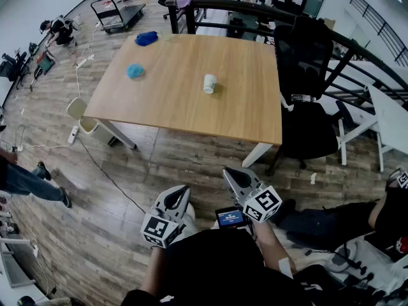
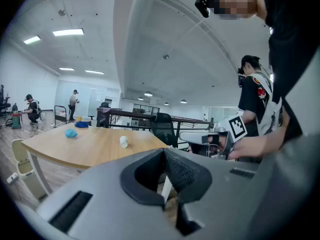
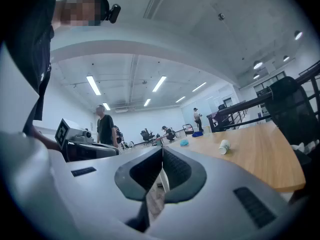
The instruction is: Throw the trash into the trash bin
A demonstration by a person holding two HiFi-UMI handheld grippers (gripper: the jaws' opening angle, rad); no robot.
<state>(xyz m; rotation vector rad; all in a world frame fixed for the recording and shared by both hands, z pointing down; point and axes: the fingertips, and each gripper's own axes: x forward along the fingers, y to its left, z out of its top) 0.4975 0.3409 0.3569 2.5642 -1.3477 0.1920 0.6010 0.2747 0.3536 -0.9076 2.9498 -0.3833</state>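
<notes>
A white paper cup (image 1: 210, 83) lies on its side near the middle of the wooden table (image 1: 242, 113). A light blue crumpled wad (image 1: 134, 71) sits towards the table's left edge, with a dark blue wad (image 1: 146, 38) at the far left corner. A beige trash bin (image 1: 79, 111) stands on the floor by the table's near left leg. Both grippers hover low in front of me, well short of the table. My left gripper (image 1: 180, 191) (image 2: 164, 152) is shut and holds nothing. My right gripper (image 1: 228, 172) (image 3: 162, 151) is also shut and holds nothing. The cup (image 2: 123, 142) (image 3: 224, 146) shows in both gripper views.
A black office chair (image 1: 306, 75) stands at the table's right side, with a dark railing (image 1: 255, 8) behind it. A white table (image 1: 390, 116) is at the right. One person's legs (image 1: 25, 182) are at the left and another person (image 1: 382, 218) is at the right. A cable (image 1: 108, 177) runs across the floor.
</notes>
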